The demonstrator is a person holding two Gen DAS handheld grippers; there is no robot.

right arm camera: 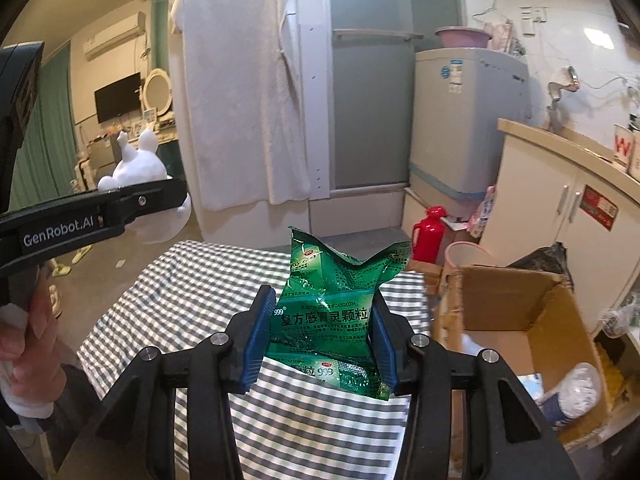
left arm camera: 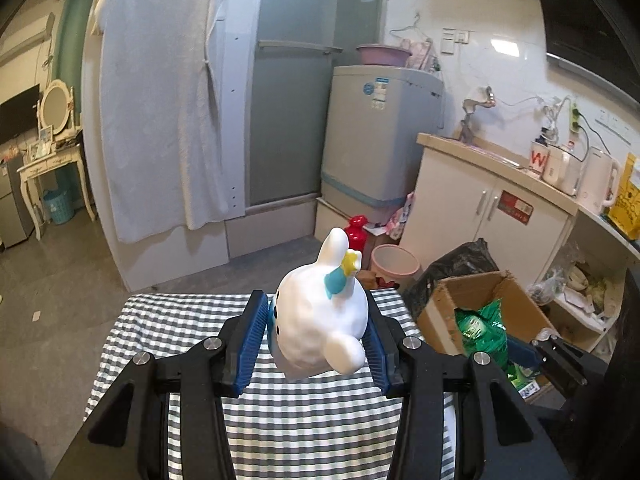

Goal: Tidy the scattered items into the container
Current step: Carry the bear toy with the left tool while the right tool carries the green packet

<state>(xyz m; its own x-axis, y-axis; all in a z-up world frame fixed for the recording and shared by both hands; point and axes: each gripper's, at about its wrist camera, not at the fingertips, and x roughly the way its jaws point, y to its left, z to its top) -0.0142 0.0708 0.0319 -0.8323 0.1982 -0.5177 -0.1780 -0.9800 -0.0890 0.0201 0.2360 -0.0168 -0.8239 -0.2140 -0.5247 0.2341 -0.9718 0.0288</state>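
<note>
My left gripper (left arm camera: 316,320) is shut on a white rabbit toy (left arm camera: 320,320) with a blue bow and yellow star, held above the checked tablecloth (left arm camera: 280,420). The toy also shows in the right wrist view (right arm camera: 136,168), at the far left in the left gripper (right arm camera: 160,196). My right gripper (right arm camera: 320,320) is shut on a green medicine bag (right arm camera: 332,300), held above the cloth (right arm camera: 192,288). The bag (left arm camera: 484,328) and right gripper (left arm camera: 532,354) show in the left wrist view over the open cardboard box (left arm camera: 444,312). The box (right arm camera: 512,304) stands right of the table and holds a few items.
A black rubbish bag (left arm camera: 460,264), a pink bin (left arm camera: 394,262) and a red flask (left arm camera: 356,232) stand on the floor beyond the box. A white cabinet (left arm camera: 480,208) and a washing machine (left arm camera: 380,136) lie behind. Shelves (left arm camera: 588,292) are on the right.
</note>
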